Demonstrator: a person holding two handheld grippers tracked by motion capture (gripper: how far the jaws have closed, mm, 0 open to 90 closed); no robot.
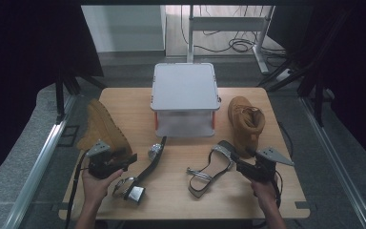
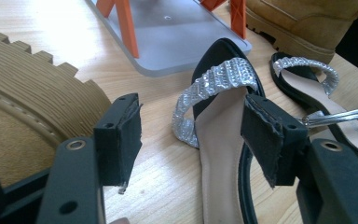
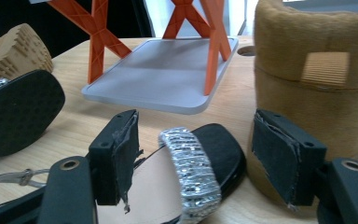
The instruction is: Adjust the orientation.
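Observation:
Two black sandals with silver straps lie on the wooden table (image 1: pixel 176 200). The left sandal (image 1: pixel 148 164) is tipped on its edge. Its insole (image 2: pixel 219 140) faces my left gripper (image 2: pixel 193 135), whose jaws stand open with the sandal's toe end between them and the right pad close to its rim. Seen from above, the left gripper (image 1: pixel 132 160) is held beside that sandal's middle. The right sandal (image 1: pixel 209 169) lies flat. My right gripper (image 1: pixel 233 160) is at its toe, and up close the right gripper (image 3: pixel 196 154) is open around the silver toe strap (image 3: pixel 191 172), pads apart from it.
A tan boot (image 1: pixel 100 129) lies on its side at the left, its ridged sole (image 2: pixel 28 112) near my left jaw. A second tan boot (image 1: pixel 245 119) stands upright just right of my right gripper. A grey two-level shelf with orange legs (image 1: pixel 186 98) sits at the table's back centre.

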